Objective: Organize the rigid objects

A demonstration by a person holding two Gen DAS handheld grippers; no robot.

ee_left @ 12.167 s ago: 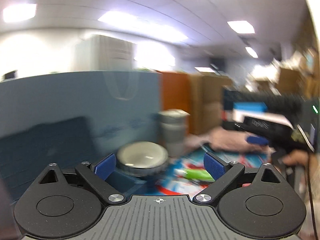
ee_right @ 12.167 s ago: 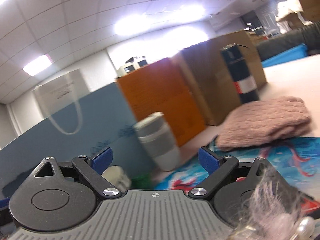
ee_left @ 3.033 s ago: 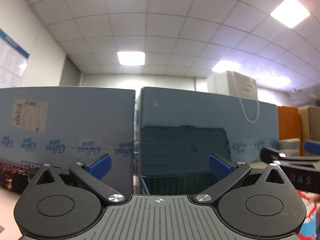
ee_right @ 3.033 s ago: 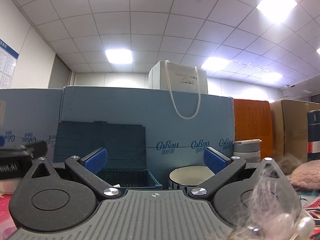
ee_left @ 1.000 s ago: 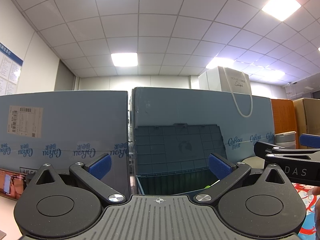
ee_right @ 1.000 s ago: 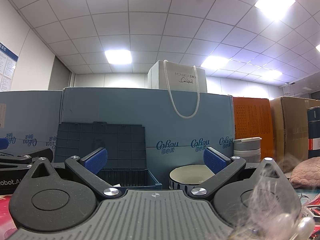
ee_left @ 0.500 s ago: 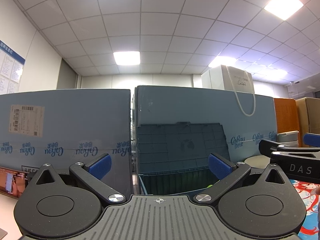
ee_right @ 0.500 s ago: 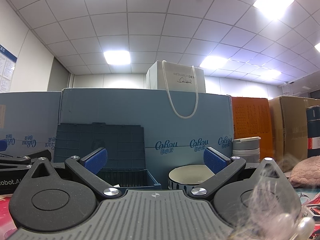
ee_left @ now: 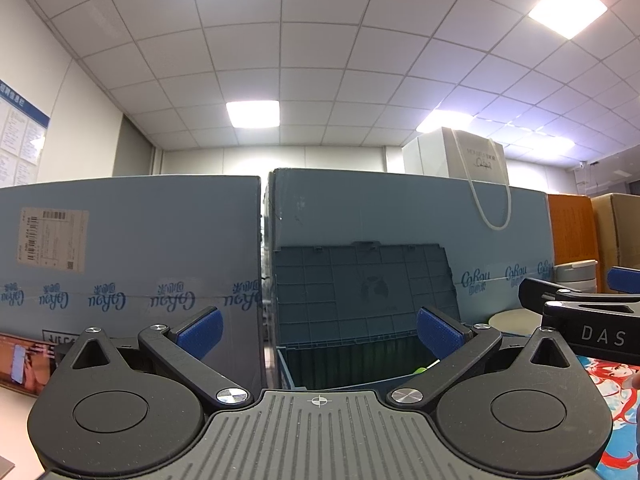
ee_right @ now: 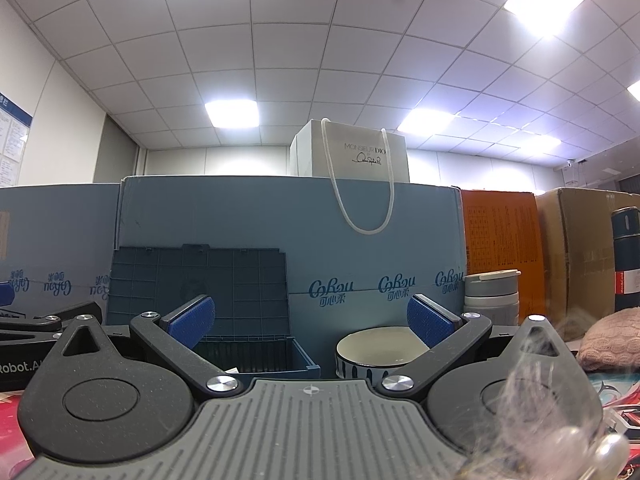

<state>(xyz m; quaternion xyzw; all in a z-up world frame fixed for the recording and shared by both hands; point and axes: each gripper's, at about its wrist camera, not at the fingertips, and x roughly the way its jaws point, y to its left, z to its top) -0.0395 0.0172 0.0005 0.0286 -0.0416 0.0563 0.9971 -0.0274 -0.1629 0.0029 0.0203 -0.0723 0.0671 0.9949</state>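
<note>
Two blue cartons [ee_right: 280, 240] read "CoRou" — bag [ee_right: 352, 156] "MONSIEUR DIO".

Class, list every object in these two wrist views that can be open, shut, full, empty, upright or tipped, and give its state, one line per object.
Left hand-held gripper: open, holding nothing.
Right hand-held gripper: open, holding nothing.
Blue storage bin: lid raised; a small green item shows inside from the left view.
Bowl: upright, looks empty.
Grey cup: upright, lid on.
Dark flask: upright, capped.
White paper bag: standing upright on the blue carton.

printed mat [ee_right: 624, 384], bowl [ee_right: 376, 354], open crate [ee_right: 256, 354]
</note>
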